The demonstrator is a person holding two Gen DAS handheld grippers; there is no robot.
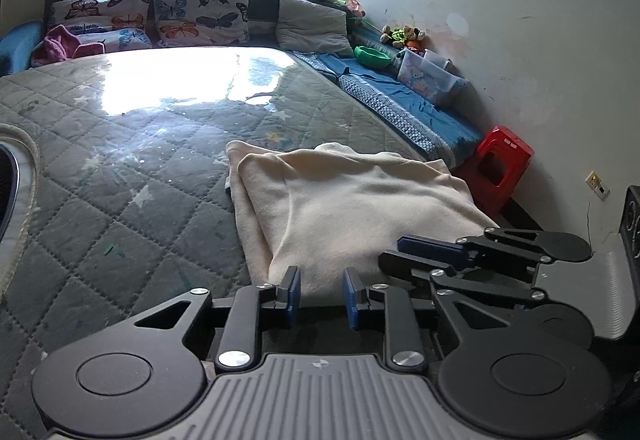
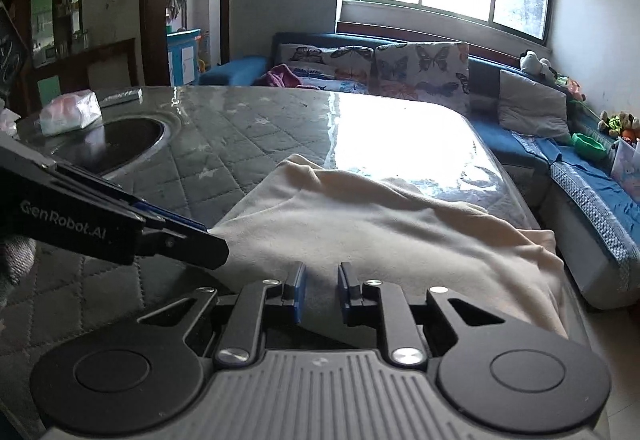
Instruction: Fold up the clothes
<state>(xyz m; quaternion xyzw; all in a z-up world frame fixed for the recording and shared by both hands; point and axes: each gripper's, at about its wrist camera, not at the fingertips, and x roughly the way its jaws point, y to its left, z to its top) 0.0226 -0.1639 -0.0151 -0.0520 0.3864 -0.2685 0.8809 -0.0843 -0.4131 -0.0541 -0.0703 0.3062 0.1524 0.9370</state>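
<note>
A cream garment (image 1: 344, 200) lies folded over on the grey quilted table top (image 1: 120, 168); it also shows in the right wrist view (image 2: 380, 224). My left gripper (image 1: 320, 290) is open at the garment's near edge, its blue pads apart with cloth showing between them. My right gripper (image 2: 321, 288) is open too, at the near edge further right. Each gripper shows in the other's view: the right one (image 1: 432, 252) beside the left, the left one (image 2: 176, 230) coming in from the left.
A round dark inset (image 2: 120, 144) and a tissue pack (image 2: 70, 112) sit at the table's left. A blue sofa (image 1: 400, 100) with butterfly cushions (image 1: 200, 8), plush toys and a plastic box (image 1: 432, 76) runs behind and right. A red stool (image 1: 500, 164) stands by the wall.
</note>
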